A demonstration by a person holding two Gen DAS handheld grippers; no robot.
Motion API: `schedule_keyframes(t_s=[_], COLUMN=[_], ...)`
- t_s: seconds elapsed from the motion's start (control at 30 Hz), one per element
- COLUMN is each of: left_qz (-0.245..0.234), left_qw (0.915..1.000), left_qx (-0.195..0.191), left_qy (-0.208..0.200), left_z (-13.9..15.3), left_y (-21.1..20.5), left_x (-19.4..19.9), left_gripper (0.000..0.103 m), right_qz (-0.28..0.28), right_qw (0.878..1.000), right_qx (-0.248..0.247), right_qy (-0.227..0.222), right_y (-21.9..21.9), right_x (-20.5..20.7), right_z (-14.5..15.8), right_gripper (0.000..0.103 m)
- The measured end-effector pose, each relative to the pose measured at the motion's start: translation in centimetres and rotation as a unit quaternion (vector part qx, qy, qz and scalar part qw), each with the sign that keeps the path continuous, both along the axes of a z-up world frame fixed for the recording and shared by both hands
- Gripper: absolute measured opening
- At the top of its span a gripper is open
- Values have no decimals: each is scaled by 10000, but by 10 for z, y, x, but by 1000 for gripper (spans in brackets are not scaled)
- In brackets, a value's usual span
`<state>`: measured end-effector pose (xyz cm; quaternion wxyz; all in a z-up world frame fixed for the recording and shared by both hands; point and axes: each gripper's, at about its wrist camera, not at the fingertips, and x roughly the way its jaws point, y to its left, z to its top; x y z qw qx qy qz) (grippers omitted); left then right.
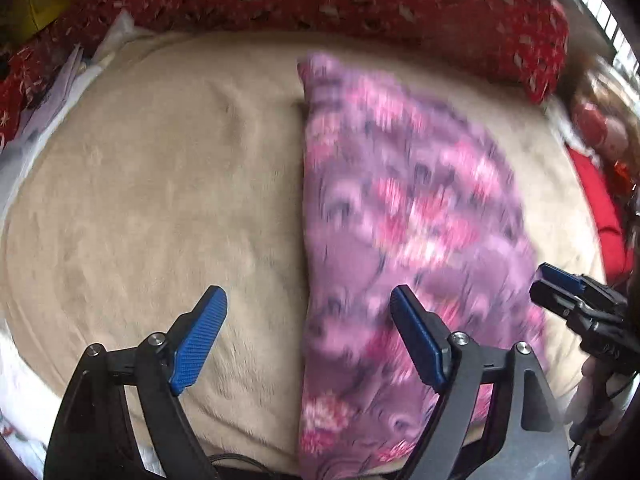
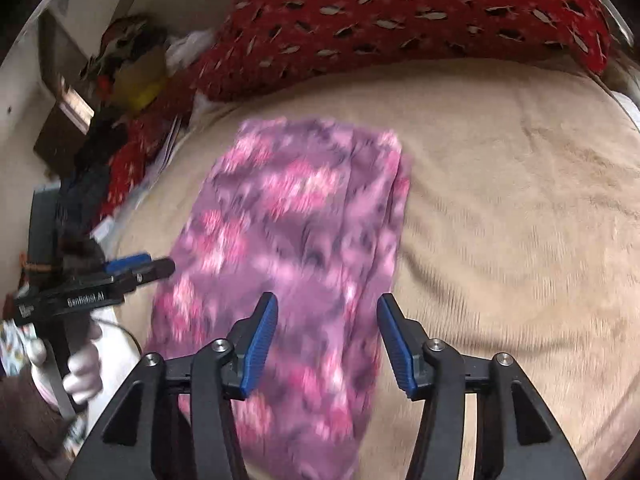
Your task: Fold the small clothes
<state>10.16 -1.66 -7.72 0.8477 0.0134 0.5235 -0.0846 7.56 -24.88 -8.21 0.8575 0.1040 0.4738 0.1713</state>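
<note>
A purple and pink floral garment (image 1: 400, 220) lies folded in a long strip on the beige blanket (image 1: 160, 200); it also shows in the right wrist view (image 2: 288, 248). My left gripper (image 1: 308, 308) is open and empty, held above the garment's near left edge. My right gripper (image 2: 326, 320) is open and empty, above the garment's near end. The right gripper shows at the right edge of the left wrist view (image 1: 560, 284). The left gripper shows at the left of the right wrist view (image 2: 140, 266). Both views are blurred by motion.
A long red patterned pillow (image 1: 360, 0) lies along the far edge of the bed, also in the right wrist view (image 2: 400, 12). Papers and red cloth (image 1: 52, 84) clutter the far left. Red items (image 1: 600, 184) lie at the right. Beige blanket (image 2: 520, 220) spreads right of the garment.
</note>
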Motion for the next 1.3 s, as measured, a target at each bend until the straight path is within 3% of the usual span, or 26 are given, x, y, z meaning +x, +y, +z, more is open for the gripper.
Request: schedule_keyframes(t_s=[0.07, 0.2, 0.27, 0.37, 0.43, 0.67, 0.83, 0.87, 1.07, 1.3], left_qz=[31, 152, 29, 72, 184, 159, 155, 161, 128, 527], left_qw=[9998, 9994, 9995, 9991, 9992, 9991, 9992, 9992, 9995, 9983], left_qx=[104, -140, 115, 214, 201, -51, -162, -180, -203, -244], left_qy=[183, 265, 279, 368, 306, 380, 323, 316, 201, 39], left_z=[-19, -10, -18, -39, -40, -47, -52, -53, -50, -36], left_y=[-2, 8, 5, 0, 2, 25, 38, 42, 41, 70], left_x=[1, -18, -32, -37, -37, -34, -45, -48, -57, -92], left_gripper=[87, 86, 86, 95, 102, 103, 103, 103, 103, 103], right_qz=[-30, -488, -472, -564, -759, -1139, -1495, -1533, -1536, -1707], right_qw=[9976, 9963, 9950, 9876, 9888, 9822, 9773, 9770, 9764, 9695], right_qx=[-625, -504, -757, -1284, -1155, -1332, -1410, -1401, -1431, -1626], right_qy=[297, 496, 442, 702, 556, 684, 519, 491, 511, 668], right_y=[7, -7, -10, -11, -15, -12, -18, -2, -5, -14], right_x=[-5, -22, -38, -55, -71, -73, -80, -77, -81, -102], right_z=[-22, -21, -14, -33, -37, -42, -43, -44, -43, -24], right_gripper=[72, 74, 76, 83, 85, 102, 102, 102, 102, 102])
